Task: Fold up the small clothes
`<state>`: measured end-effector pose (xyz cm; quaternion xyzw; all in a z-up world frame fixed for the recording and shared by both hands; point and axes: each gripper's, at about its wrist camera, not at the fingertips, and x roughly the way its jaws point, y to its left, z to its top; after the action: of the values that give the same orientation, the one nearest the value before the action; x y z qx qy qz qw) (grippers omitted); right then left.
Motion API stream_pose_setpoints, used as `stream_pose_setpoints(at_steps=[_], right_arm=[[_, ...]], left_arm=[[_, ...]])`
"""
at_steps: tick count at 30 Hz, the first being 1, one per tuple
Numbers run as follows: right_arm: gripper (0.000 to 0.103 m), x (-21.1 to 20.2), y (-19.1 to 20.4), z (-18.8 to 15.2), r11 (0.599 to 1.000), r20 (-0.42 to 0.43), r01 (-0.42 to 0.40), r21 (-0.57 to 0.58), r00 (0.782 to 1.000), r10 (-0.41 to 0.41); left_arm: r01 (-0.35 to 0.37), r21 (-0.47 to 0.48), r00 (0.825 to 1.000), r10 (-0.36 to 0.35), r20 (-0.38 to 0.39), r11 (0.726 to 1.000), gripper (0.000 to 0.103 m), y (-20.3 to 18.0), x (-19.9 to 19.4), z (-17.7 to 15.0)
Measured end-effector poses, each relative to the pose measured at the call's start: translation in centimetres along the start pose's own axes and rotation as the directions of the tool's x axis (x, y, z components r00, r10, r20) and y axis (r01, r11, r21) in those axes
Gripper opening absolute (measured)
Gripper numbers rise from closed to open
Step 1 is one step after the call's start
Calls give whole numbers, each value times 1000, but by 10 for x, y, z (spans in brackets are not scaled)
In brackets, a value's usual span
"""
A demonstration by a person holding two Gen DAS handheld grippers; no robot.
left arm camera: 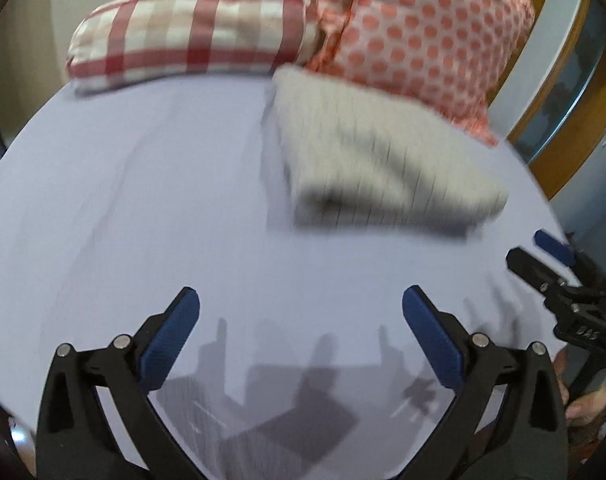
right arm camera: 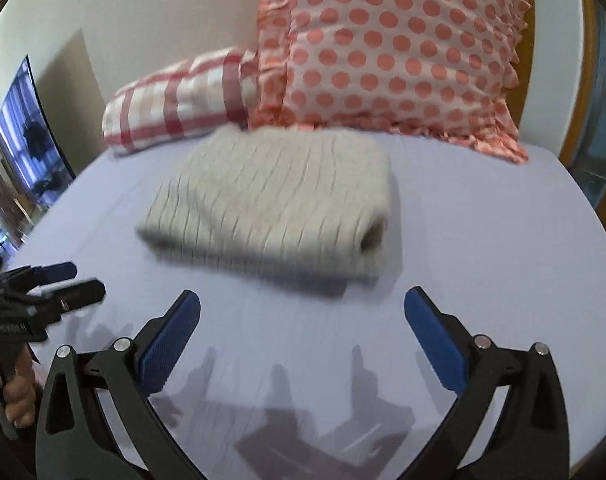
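Folded garment (right arm camera: pixel 271 200): cream ribbed knit, matt, soft. Bed sheet (right arm camera: pixel 483 240) under garment: smooth lilac cloth, lightly creased. Pillows behind garment: checked (right arm camera: pixel 175 108) and dotted (right arm camera: pixel 387 48) woven cotton, dotted one frilled. Right gripper (right arm camera: pixel 302 300): matt black plastic, textured blue pads (right arm camera: pixel 169 344), bright metal rivets (right arm camera: pixel 122 344).

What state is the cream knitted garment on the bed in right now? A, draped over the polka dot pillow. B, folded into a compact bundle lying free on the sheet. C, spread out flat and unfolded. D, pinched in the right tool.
B: the cream knitted garment lies folded in a thick bundle on the lilac sheet, in front of the polka dot pillow, while the left tool and right tool are both open and clear of it.
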<state>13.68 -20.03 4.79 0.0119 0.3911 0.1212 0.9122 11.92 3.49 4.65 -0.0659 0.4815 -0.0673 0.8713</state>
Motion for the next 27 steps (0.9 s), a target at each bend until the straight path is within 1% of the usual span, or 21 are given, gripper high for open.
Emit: stream_pose_setpoints(at_steps=[2, 4, 5, 7, 9, 11, 14, 19, 21, 27], right_arm=[[102, 3, 4, -14, 1000, -12, 16, 22, 1000, -15], [102, 7, 6, -24, 999, -21, 25, 31, 999, -24], [102, 10, 8, -28, 999, -29, 47, 23, 999, -46], [102, 12, 11, -37, 997, -51, 72, 5, 996, -72], [102, 17, 15, -41, 997, -62, 78, -5, 995, -78], [102, 21, 16, -44, 997, -74, 81, -4, 994, -81], [102, 24, 15, -50, 997, -94, 79, 4, 993, -78], [102, 28, 14, -56, 995, -112, 102, -5, 988, -102], [102, 27, 16, -59, 994, -94, 109, -8, 990, -109], [102, 26, 14, -59, 994, -86, 109, -10, 990, -110]], left_arm=[[-23, 21, 1000, 23, 3, 1000, 101, -3, 2, -18], [-52, 36, 999, 51, 15, 998, 101, -5, 4, -27], [-92, 52, 996, 91, 24, 994, 101, -6, 5, -32], [-142, 75, 990, 140, 31, 987, 101, -7, 8, -37], [-141, 80, 990, 139, 28, 987, 101, -7, 9, -41], [-129, 77, 992, 129, 5, 989, 101, -6, 15, -42], [-156, 92, 988, 156, 11, 983, 101, -10, 16, -43], [-160, 106, 987, 159, 17, 981, 101, -13, 17, -43], [-160, 106, 987, 158, 23, 981, 101, -12, 17, -44], [-165, 100, 986, 160, 56, 981, 101, -11, 16, -47]])
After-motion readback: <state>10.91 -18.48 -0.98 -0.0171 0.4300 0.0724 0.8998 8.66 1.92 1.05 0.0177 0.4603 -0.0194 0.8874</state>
